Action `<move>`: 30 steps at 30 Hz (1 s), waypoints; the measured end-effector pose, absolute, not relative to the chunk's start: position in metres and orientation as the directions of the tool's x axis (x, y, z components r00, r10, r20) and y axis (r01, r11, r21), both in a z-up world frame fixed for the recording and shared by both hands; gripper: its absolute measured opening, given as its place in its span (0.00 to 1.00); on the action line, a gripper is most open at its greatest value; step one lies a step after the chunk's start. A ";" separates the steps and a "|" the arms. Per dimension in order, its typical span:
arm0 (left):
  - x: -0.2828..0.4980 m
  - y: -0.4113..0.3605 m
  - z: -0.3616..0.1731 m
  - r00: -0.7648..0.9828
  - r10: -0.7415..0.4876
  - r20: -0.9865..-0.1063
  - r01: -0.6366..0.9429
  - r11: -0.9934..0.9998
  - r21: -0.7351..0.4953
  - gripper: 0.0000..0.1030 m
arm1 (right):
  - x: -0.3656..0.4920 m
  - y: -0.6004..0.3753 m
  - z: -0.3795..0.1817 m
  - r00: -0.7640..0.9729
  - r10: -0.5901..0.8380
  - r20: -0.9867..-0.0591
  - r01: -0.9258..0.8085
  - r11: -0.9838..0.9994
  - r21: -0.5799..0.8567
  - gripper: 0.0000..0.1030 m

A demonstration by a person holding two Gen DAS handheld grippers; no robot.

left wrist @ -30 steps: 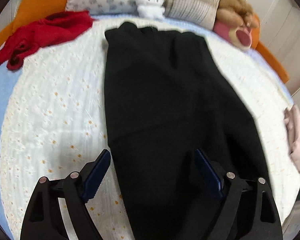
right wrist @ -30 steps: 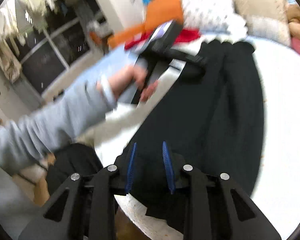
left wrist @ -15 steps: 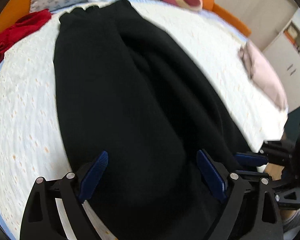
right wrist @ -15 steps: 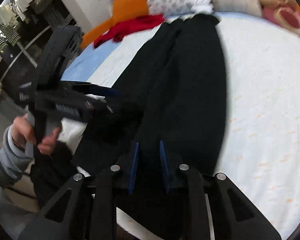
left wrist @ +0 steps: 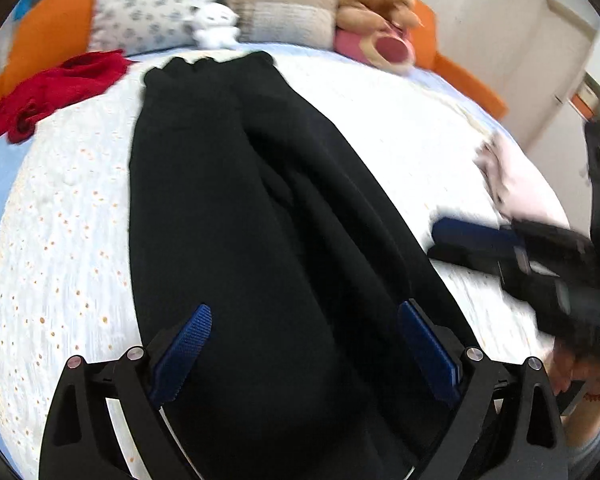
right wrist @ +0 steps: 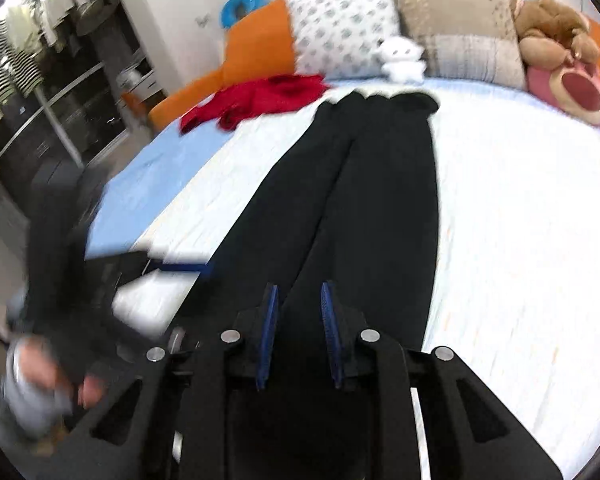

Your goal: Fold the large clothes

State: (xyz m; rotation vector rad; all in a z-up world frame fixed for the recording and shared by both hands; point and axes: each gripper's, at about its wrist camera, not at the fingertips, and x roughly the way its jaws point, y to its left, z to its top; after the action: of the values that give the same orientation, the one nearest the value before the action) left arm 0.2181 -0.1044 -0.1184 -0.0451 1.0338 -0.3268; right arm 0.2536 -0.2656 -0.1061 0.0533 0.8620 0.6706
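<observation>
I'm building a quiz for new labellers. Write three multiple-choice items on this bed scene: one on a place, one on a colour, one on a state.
1. Where is the small white plush toy?
A. at the pillows, beyond the far end of the black trousers
B. on the floor
C. on the pink cloth

2. What colour is the crumpled garment near the head of the bed?
A. green
B. red
C. yellow

3. How does the left gripper stand?
A. clamped on a pillow
B. shut on nothing
C. jaws wide and opening, over the trousers

Key: 1 A, it sits just past the trousers' far end; 2 B, it is plainly red; 3 C, the blue pads stand far apart, pressing on nothing.
</observation>
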 end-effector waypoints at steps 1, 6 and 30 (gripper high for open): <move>0.221 -0.110 -0.121 0.479 -0.268 -0.836 0.240 0.956 -0.169 0.93 | 0.270 -0.262 -0.107 0.472 0.560 -0.681 -0.515 0.802 0.303 0.23; 0.223 -0.119 -0.167 0.428 -0.217 -0.877 0.243 0.963 -0.120 0.93 | 0.347 -0.234 -0.140 0.459 0.491 -0.741 -0.471 0.841 0.265 0.23; 0.117 -0.063 -0.149 0.283 -0.358 -0.890 0.171 0.932 -0.320 0.94 | 0.146 -0.340 -0.135 0.335 0.602 -0.724 -0.350 0.794 0.498 0.73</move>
State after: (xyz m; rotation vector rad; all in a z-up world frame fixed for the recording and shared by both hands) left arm 0.1173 -0.0631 -0.1490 -0.1747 1.2354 -0.3561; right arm 0.1456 -0.3400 -0.1346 0.2730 1.0600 0.6309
